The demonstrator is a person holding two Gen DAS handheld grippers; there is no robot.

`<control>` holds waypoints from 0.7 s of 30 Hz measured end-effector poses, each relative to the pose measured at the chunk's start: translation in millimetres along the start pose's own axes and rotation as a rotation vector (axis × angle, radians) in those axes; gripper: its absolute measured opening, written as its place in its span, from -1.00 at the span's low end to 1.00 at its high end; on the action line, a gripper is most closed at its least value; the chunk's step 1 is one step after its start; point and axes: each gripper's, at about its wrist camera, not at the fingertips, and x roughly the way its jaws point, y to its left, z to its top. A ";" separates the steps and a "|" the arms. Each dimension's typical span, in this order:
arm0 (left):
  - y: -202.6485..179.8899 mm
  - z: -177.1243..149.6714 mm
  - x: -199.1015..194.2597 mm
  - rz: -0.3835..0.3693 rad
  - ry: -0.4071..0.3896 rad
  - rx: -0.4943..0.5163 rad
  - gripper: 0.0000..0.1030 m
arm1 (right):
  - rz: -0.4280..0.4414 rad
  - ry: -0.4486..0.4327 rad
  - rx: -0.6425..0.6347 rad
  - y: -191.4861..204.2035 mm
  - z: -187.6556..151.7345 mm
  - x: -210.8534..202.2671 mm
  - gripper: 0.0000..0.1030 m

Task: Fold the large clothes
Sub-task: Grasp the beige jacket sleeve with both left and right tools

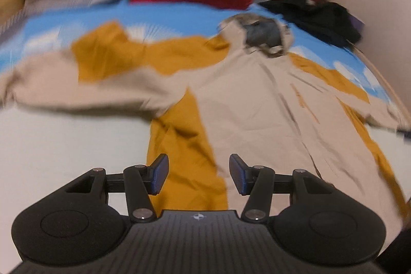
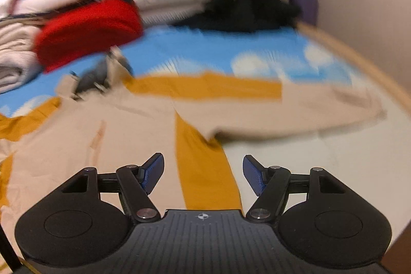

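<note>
1. Over on the left, the left gripper point(image 1: 199, 175) is hovering with its fingers spread apart and nothing between them. Directly ahead of its fingertips, the mustard side panel of the big beige-and-mustard jacket point(image 1: 257, 104) is lying flat on the bed point(image 1: 64, 145).
2. Beyond and to the left of those fingers, the left sleeve point(image 1: 84, 84) is sprawling outward across the sheet, well apart from the pads point(image 1: 160, 175). The hood point(image 1: 262, 34) is sitting far ahead, a bit right of the fingers.
3. On the right, the right gripper point(image 2: 203, 175) is hanging released too, jaws wide, gripping nothing. A mustard stripe is running straight out between its fingers, and the right sleeve point(image 2: 295, 114) is stretching away ahead and to the right.
4. The jacket is looking fully spread and unfolded, so my guess is they're lining up for the first fold.
5. If it were me: pinch each sleeve near the cuff, grab both layers, and bring it in across the chest while keeping the body smooth. Both views are blurry, so I can't say exactly where the cuffs end.
6. Folded stuff like the red garment point(image 2: 87, 30) is piling up way past the fingers.
</note>
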 end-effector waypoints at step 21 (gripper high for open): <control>50.5 21.7 126.0 0.047 0.222 -0.123 -0.86 | -0.024 0.238 0.105 -29.6 -3.4 130.0 -0.88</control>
